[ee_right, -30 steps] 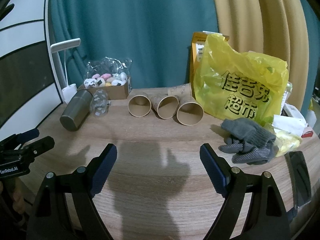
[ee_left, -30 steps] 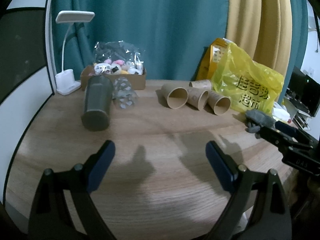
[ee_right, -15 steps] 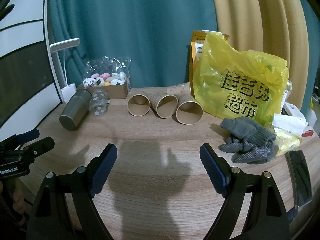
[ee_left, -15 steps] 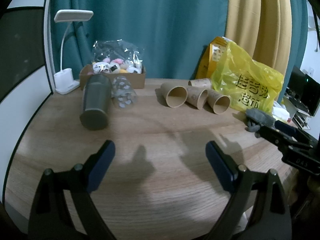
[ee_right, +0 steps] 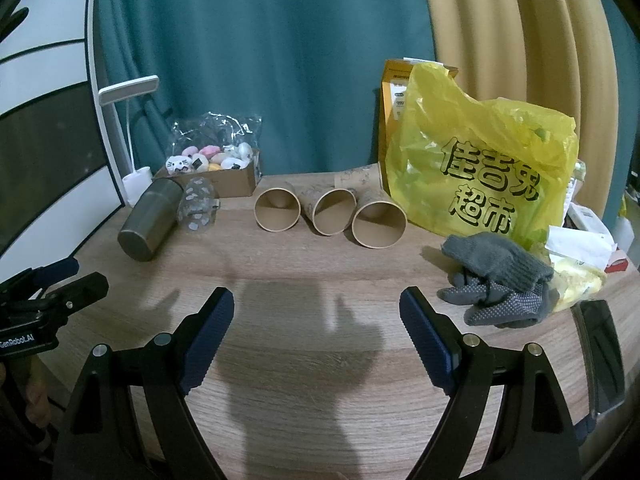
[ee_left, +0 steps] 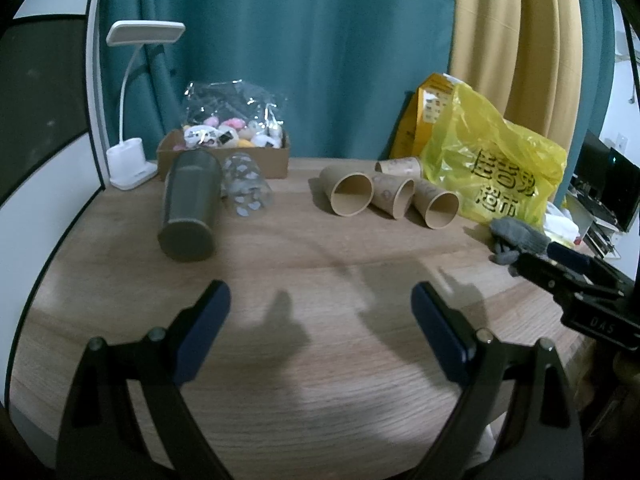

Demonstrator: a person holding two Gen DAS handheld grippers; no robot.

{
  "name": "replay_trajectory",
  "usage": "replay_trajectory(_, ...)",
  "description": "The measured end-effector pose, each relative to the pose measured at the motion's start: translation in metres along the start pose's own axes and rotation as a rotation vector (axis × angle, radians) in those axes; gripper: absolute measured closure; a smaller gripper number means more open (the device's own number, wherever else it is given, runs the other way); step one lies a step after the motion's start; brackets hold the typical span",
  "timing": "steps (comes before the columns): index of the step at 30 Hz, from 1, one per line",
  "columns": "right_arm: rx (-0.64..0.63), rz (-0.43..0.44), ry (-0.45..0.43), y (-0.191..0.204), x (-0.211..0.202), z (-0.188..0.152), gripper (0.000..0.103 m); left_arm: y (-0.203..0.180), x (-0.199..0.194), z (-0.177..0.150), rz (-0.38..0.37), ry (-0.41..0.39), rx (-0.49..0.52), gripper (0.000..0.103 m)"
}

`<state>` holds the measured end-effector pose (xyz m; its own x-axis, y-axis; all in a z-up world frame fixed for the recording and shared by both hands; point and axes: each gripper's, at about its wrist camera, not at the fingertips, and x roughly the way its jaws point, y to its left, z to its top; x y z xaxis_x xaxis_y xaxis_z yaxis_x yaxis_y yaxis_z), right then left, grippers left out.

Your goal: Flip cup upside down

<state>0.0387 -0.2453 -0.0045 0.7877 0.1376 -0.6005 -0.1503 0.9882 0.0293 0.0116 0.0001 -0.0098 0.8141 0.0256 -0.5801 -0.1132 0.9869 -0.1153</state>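
Observation:
Three brown paper cups lie on their sides on the wooden table, mouths toward me: left cup [ee_left: 348,193] [ee_right: 277,211], middle cup [ee_left: 393,197] [ee_right: 332,212], right cup [ee_left: 437,204] [ee_right: 378,220]. A fourth paper cup [ee_left: 399,165] lies behind them. A dark metal cup [ee_left: 190,206] [ee_right: 149,220] and a clear patterned glass [ee_left: 245,191] [ee_right: 196,206] also lie on their sides at the left. My left gripper [ee_left: 320,314] is open and empty over the near table. My right gripper [ee_right: 318,320] is open and empty, well short of the cups.
A yellow plastic bag [ee_right: 484,172] stands at the back right with grey gloves [ee_right: 496,276] in front of it. A cardboard box of toys [ee_left: 224,152] and a white desk lamp [ee_left: 132,160] stand at the back left. A teal curtain hangs behind the table.
Both views have shifted only slightly; the objects have not moved and both grippers stay open.

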Motion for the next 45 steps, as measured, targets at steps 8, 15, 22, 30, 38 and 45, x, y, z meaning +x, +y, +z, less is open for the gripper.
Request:
replay_trajectory(8,-0.001,0.001,-0.001,0.0,0.0,0.0,0.016,-0.001,-0.001,0.001,0.0,-0.001,-0.001,0.01)
replay_trajectory(15,-0.001,-0.002,0.003,0.0,0.0,0.0,0.016,-0.001,0.0,0.001,-0.001,0.001,-0.001,0.01)
replay_trajectory(22,0.001,-0.002,0.005,0.0,0.0,0.001,0.016,-0.001,0.0,0.001,0.001,0.0,-0.001,0.01)
replay_trajectory(30,0.001,-0.003,0.005,-0.001,0.0,0.001,0.016,-0.001,0.0,0.001,0.0,0.0,-0.002,0.01)
replay_trajectory(38,0.003,-0.003,0.005,-0.001,0.002,0.001,0.016,-0.002,0.0,0.001,-0.001,0.004,0.0,0.01)
replay_trajectory(45,0.005,-0.001,0.016,-0.003,0.005,0.004,0.016,-0.004,0.012,0.007,-0.014,0.037,-0.002,0.01)
